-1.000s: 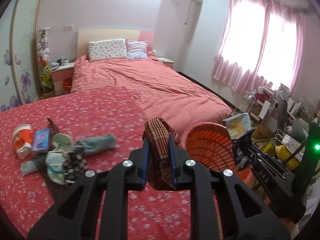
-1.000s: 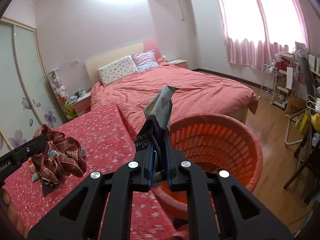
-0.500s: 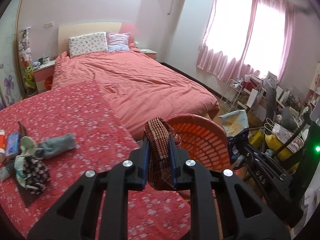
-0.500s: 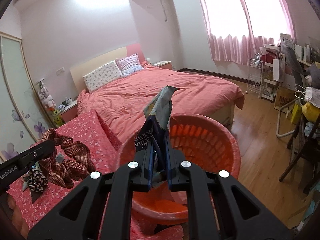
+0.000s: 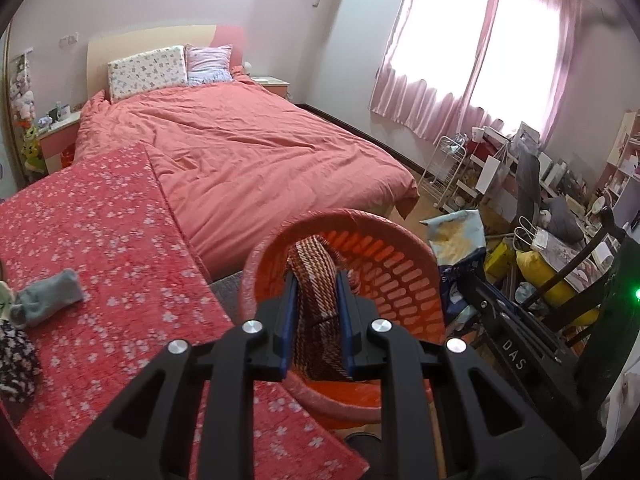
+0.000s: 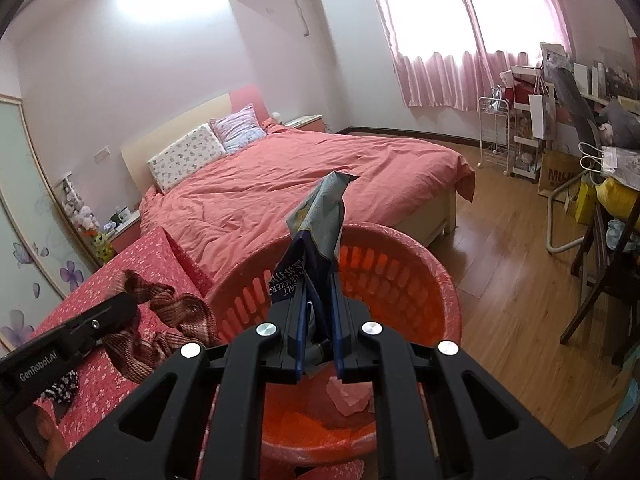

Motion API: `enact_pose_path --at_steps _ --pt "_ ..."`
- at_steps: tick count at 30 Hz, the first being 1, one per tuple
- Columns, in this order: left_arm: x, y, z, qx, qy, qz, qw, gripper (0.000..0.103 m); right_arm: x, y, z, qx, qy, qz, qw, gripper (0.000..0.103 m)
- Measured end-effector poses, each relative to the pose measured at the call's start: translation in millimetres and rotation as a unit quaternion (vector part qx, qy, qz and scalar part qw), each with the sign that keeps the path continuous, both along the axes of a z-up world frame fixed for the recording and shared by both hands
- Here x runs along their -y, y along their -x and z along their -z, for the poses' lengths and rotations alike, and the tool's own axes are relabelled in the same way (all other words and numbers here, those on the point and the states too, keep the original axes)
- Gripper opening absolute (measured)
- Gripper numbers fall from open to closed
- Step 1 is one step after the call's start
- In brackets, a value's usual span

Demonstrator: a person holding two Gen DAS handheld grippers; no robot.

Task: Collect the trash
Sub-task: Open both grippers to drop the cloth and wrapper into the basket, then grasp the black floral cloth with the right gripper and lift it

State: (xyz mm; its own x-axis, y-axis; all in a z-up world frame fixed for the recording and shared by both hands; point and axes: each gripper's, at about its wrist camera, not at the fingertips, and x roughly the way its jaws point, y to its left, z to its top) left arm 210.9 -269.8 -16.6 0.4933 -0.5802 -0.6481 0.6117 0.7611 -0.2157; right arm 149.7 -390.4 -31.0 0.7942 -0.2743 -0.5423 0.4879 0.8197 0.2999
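My left gripper (image 5: 316,284) is shut on a red-brown woven cloth strip (image 5: 316,276) and holds it over the near rim of the orange plastic basket (image 5: 400,240). My right gripper (image 6: 318,292) is shut on a crumpled cracker wrapper (image 6: 320,220) above the same basket (image 6: 400,276), which holds a pink crumpled piece (image 6: 348,396). The left gripper and its cloth strip (image 6: 160,320) also show at the left of the right wrist view. The wrapper (image 5: 456,236) shows at the right of the left wrist view.
A table with a red flowered cover (image 5: 100,240) stands left of the basket with a grey sock (image 5: 48,296) and a dark patterned cloth (image 5: 16,360). A bed (image 5: 260,152) lies behind. A cluttered desk and chair (image 6: 600,240) stand right.
Both grippers have moved right from over the table to over the basket, each still holding its item. The table's pile has slid out of the left view.
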Motion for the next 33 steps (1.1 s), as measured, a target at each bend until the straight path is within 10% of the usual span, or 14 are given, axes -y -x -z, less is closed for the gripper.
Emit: enact_pose_path --at_steps 10,33 --pt "-2 -13 13 -0.004 -0.018 -0.026 0.9995 0.046 3 -3 6 -0.008 -0.003 0.002 1.0 0.052" --pt "-198 9 -7 0.058 -0.055 -0.179 0.9806 0.069 -93 -25 -12 -0.042 0.044 -0.101 0.993 0.053"
